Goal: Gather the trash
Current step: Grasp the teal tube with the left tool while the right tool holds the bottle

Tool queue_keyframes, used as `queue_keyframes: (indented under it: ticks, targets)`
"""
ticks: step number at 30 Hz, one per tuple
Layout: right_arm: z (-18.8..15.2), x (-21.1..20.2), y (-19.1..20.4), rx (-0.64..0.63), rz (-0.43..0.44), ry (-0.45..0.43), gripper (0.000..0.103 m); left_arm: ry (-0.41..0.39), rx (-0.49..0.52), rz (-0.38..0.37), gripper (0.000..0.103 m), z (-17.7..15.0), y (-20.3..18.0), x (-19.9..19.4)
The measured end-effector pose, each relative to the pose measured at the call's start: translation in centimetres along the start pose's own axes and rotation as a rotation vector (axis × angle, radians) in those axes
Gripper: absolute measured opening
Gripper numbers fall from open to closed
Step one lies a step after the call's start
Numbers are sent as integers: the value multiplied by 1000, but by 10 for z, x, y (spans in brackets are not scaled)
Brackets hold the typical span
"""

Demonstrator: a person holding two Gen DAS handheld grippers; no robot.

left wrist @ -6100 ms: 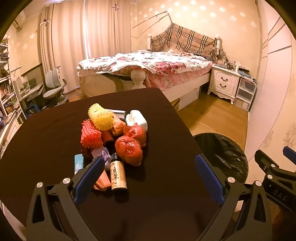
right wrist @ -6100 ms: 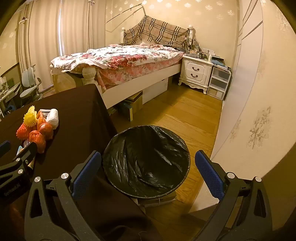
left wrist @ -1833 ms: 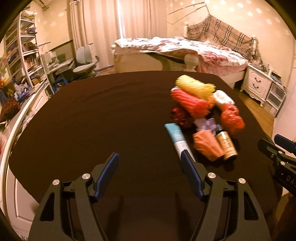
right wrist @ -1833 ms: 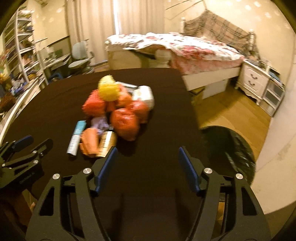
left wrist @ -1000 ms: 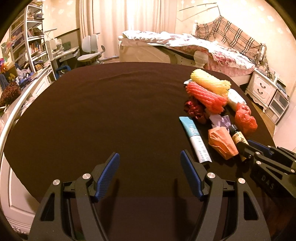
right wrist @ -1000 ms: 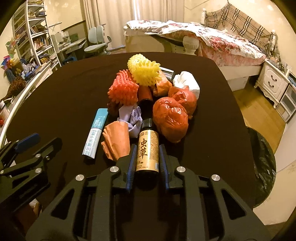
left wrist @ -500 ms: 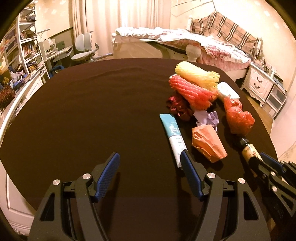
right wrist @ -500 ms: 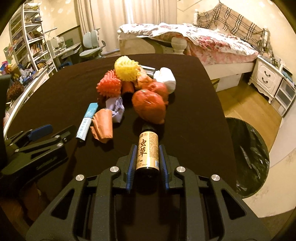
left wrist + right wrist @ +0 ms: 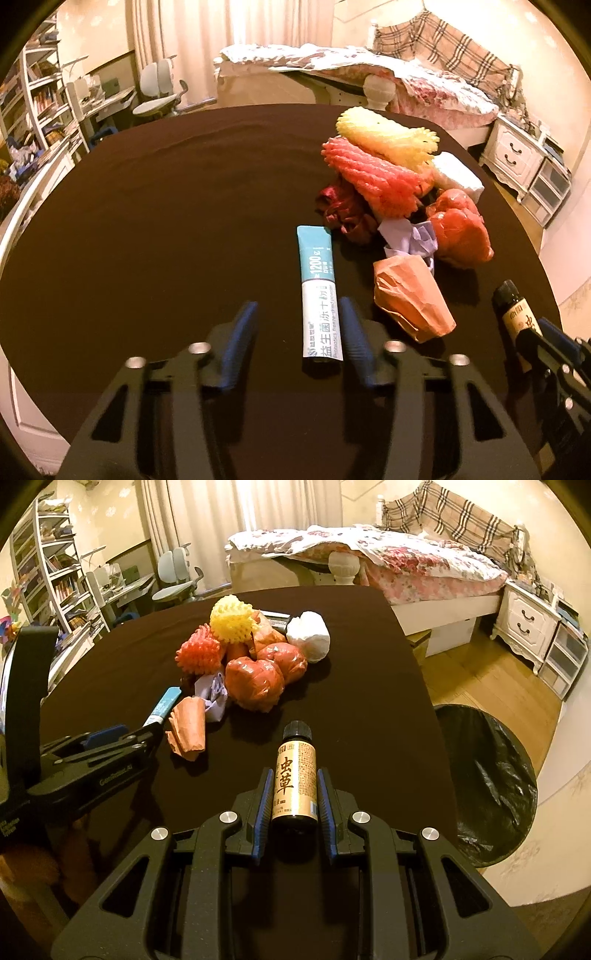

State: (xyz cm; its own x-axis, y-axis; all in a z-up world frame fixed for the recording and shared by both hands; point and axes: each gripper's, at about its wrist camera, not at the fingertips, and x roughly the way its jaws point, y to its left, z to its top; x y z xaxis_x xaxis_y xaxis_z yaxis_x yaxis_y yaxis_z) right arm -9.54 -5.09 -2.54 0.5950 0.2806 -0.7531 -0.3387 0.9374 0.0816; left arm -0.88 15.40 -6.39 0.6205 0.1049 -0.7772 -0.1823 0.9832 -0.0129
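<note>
A teal and white tube sachet [image 9: 319, 295] lies on the dark table [image 9: 147, 221], between the fingers of my left gripper [image 9: 297, 325]. Those jaws are closing; the right finger [image 9: 352, 332] is at the tube's edge and a gap remains on the left side. My right gripper [image 9: 291, 794] is shut on a small brown bottle with a gold label [image 9: 295, 775], held just off the trash pile; the bottle [image 9: 515, 314] also shows at the right of the left wrist view. The pile holds an orange paper wrapper [image 9: 410, 299], red bags [image 9: 255, 681] and foam nets [image 9: 231, 622].
A bin with a black liner [image 9: 484, 775] stands on the wood floor right of the table. A bed [image 9: 388, 561] and a nightstand [image 9: 524, 624] are behind. Shelves and a desk chair [image 9: 173, 572] stand at the far left. The table's left half [image 9: 110, 258] is bare cloth.
My left gripper shifted right so the tube now lies between its fingers, and its jaws have narrowed. My right gripper drew the bottle back from the pile, toward the table's near right edge.
</note>
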Motion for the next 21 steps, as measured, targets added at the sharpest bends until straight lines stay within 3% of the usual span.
queue_keyframes:
  ticks: [2, 5, 21]
  targets:
    - [0, 0, 0, 1, 0, -1, 24, -9, 5, -5, 22, -2, 2, -3]
    - [0, -1, -1, 3, -2, -2, 24, -14, -3, -31, 18, -1, 3, -5]
    - [7, -19, -23, 47, -39, -55, 24, -106, -20, -92, 15, 4, 1, -53]
